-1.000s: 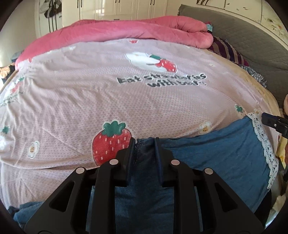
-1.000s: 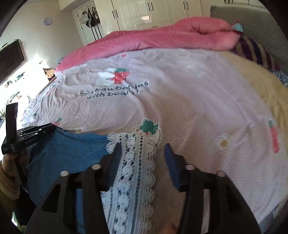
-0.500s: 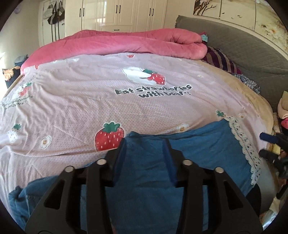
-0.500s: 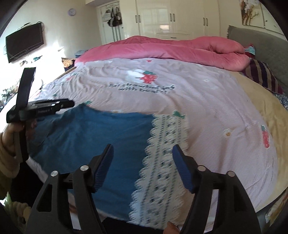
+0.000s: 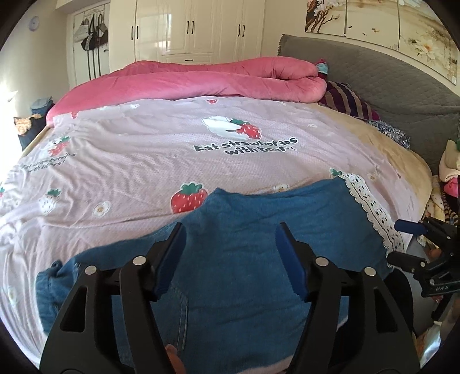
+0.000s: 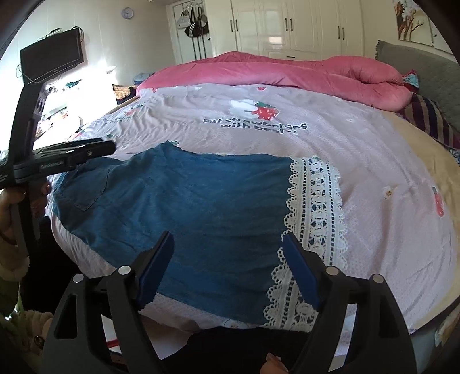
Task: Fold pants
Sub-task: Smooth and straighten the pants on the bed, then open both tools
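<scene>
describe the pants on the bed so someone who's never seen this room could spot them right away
Start at the big bed under the pale pink strawberry-print sheet, with a rolled pink quilt along its far side. The pants lie flat near its front edge. They are the only blue denim there, finished with a wide white lace hem.

You are in a home bedroom: a wide bed under a strawberry-print sheet, a rolled pink quilt along its far side, a grey padded headboard at its right, white wardrobes behind it, a wall-mounted television left of it.
</scene>
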